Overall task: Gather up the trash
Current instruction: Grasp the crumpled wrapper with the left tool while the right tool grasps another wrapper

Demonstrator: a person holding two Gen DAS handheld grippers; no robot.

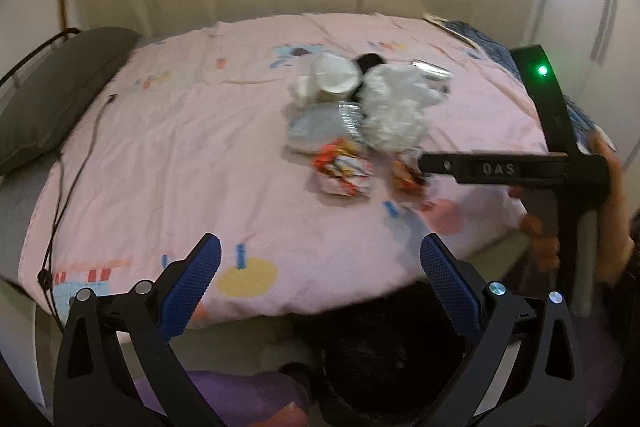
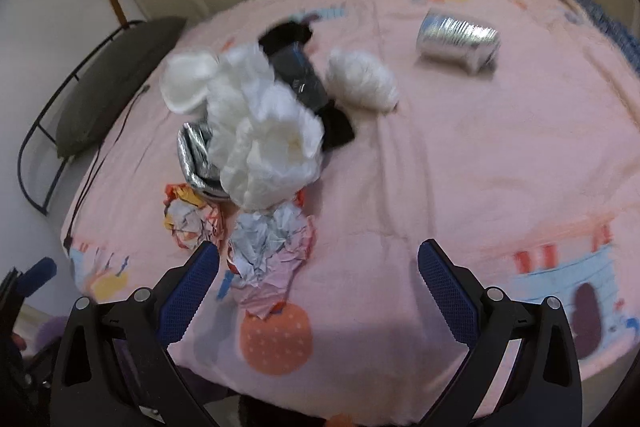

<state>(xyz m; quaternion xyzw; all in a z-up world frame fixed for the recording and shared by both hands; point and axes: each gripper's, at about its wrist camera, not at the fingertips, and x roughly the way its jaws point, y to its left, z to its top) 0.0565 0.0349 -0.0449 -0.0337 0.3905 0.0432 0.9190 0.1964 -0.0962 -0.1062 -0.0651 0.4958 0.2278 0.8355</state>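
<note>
Pink bedsheet (image 2: 460, 167) bare toward right edge; crumpled wrappers (image 2: 268, 243), white tissue (image 2: 268, 147) heaped mid-bed, foil cup (image 2: 458, 39) apart. Left gripper (image 1: 320, 283), right gripper (image 2: 318, 279): jaws wide, empty, near front edge.

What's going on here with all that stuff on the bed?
A person is holding a two-finger claw in each hand to collect trash from a bed with a pink sheet. Both claws are open and empty: the left claw hangs back near the bed's edge, while the right claw reaches toward a crumpled wrapper. Nothing is picked up yet. A white plastic bag, a silver foil cup and other litter lie scattered.
</note>
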